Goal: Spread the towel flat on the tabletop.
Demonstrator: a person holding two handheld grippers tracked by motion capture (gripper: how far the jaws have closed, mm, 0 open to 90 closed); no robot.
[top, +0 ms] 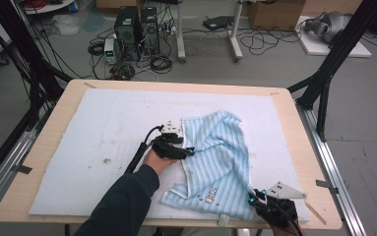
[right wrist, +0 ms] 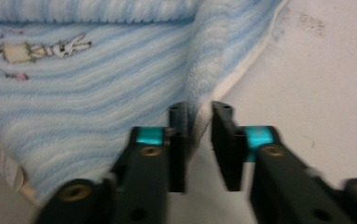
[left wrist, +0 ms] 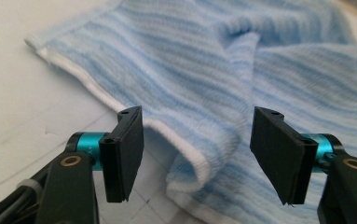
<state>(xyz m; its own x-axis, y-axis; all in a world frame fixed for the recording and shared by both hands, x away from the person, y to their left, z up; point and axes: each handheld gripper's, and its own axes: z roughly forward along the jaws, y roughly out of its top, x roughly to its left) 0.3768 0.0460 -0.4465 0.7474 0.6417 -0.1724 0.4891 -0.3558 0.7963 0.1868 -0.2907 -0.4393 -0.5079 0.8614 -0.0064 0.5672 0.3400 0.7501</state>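
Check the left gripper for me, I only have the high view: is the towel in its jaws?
Observer: No. In the left gripper view the left gripper stands wide open. The white hem fold of the towel lies between the jaws, and neither pad touches it.
Operator: Right one?
Observer: The right gripper has its jaws only slightly apart, with the towel's edge hanging between them. The picture is blurred, but the pads do not seem to clamp it.
Operator: What's the print near that corner?
Observer: In the right gripper view it is a small rabbit print, drawn in dark outline.
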